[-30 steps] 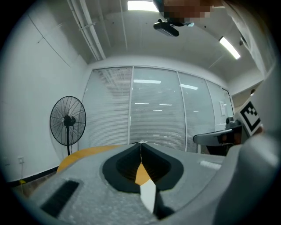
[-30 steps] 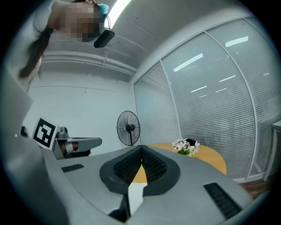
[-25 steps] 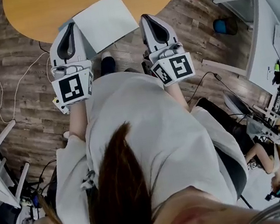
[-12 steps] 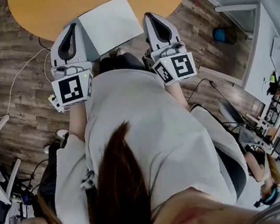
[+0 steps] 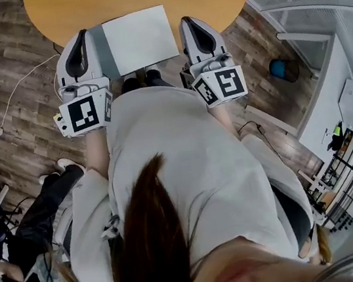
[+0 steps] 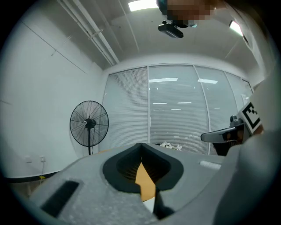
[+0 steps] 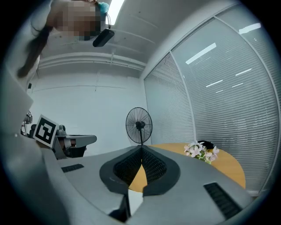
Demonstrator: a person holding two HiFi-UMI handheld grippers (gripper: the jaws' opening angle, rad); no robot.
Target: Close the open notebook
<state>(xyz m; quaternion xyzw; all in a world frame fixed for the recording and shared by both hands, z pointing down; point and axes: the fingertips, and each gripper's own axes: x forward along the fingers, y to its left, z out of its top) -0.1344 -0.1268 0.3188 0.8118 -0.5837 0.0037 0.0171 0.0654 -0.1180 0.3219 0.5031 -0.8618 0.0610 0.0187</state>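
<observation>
The person's grey top (image 5: 187,168) filled the near part of the head view, and past it both arms reached level toward a round wooden surface (image 5: 62,9). The left hand-held gripper (image 5: 82,33) was closed: in the left gripper view its black jaws met at the tips with nothing between them, and only wood and a sliver of white showed through the gap behind. The right hand-held gripper (image 5: 184,20) was likewise closed and empty, its tips together. Between the two lay the notebook (image 5: 137,38), at the surface's near edge, white face up with a grey band along its left side. The left hand-held gripper was just beside that band and the right one just off the notebook's right edge; whether either touched it could not be told. Toward the surface's far edge lay a small spray of pale flowers (image 7: 201,151). Beyond the surface a black pedestal fan (image 7: 139,125) stood before a wall of white blinds (image 7: 219,88).
</observation>
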